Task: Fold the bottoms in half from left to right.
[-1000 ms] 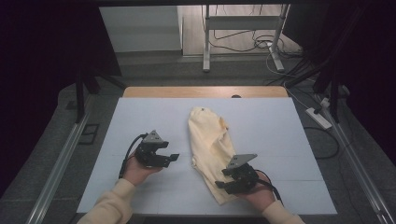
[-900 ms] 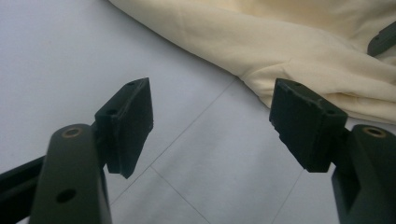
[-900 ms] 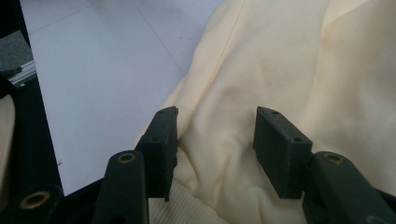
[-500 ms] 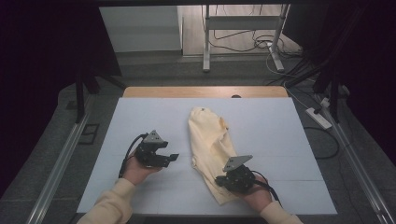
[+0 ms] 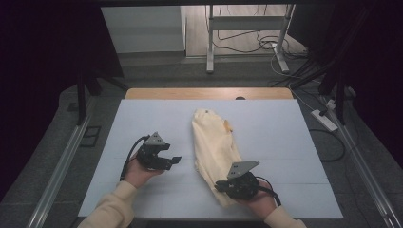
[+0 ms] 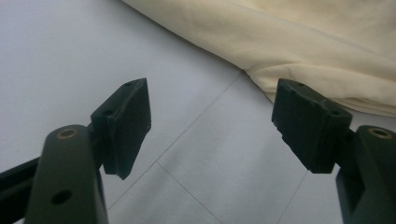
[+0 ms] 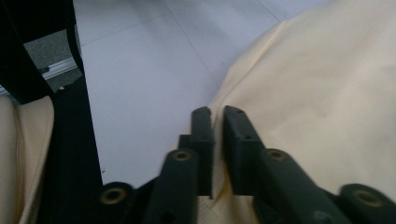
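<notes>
Cloth point(image 5: 215, 145) lay as a long, pale yellow bundle on the white desk point(image 5: 285, 142), running from just short of the far edge down toward the near edge, right of the middle, with a small orange mark near its far end. The right gripper point(image 5: 223, 186) sat at the cloth's near end, close to the desk's near edge, and its own view showed the 2 black jaws pinched almost together on a fold of the cloth's edge point(image 7: 216, 119), so it was clenched on the fabric, probably to anchor or lift that end. The left gripper point(image 5: 176, 160) rested on the bare desk just to the left of the cloth, apart from it, its jaws spread wide and holding nothing; in its view the cloth's rounded hem point(image 6: 299, 74) lay just ahead of the pads point(image 6: 126, 126), which suggested it was lined up to take a second hold along that side.
</notes>
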Tool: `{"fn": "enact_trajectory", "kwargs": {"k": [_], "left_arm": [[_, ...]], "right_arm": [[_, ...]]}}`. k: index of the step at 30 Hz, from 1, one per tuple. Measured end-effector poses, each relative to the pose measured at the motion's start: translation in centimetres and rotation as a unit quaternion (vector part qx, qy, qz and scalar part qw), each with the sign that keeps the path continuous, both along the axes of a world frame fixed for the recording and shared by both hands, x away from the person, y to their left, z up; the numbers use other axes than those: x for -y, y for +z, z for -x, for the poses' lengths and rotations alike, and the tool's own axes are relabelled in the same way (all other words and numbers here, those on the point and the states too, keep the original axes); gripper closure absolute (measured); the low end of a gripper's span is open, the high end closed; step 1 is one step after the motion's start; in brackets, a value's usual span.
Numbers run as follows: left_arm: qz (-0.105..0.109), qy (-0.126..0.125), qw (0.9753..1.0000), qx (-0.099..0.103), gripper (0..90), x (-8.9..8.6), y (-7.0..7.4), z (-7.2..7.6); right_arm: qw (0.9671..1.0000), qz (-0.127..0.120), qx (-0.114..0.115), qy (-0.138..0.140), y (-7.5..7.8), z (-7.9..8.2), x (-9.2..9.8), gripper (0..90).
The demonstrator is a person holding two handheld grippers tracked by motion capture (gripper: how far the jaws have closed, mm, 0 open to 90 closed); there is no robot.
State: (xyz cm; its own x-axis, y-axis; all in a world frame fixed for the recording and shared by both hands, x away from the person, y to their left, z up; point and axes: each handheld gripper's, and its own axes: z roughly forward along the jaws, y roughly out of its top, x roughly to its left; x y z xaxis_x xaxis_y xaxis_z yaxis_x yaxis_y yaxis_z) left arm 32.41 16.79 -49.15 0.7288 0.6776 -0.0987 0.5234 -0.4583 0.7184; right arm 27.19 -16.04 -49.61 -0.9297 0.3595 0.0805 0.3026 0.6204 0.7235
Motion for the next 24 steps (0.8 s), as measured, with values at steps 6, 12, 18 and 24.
{"fn": "enact_trajectory", "kwargs": {"k": [6, 12, 18, 24], "left_arm": [[0.001, 0.001, 1.0, 0.002, 27.3, -0.1, 0.0, 0.0], [0.003, 0.001, 1.0, 0.001, 26.6, 0.0, 0.0, -0.1], [0.002, -0.003, 1.0, 0.002, 26.6, 0.0, 0.0, 0.0], [0.003, -0.004, 1.0, 0.002, 26.5, 0.0, 0.0, 0.0]], "right_arm": [[0.9952, -0.019, 0.045, -0.085, 1.8, -1.2, 2.9, 51.1], [0.9884, 0.004, 0.033, -0.148, 1.4, -3.2, 5.2, 52.2], [0.9921, 0.028, 0.001, -0.122, -0.1, -4.0, 4.9, 73.0], [0.9906, 0.048, -0.007, -0.128, 0.4, -4.1, 5.3, 86.3]]}}
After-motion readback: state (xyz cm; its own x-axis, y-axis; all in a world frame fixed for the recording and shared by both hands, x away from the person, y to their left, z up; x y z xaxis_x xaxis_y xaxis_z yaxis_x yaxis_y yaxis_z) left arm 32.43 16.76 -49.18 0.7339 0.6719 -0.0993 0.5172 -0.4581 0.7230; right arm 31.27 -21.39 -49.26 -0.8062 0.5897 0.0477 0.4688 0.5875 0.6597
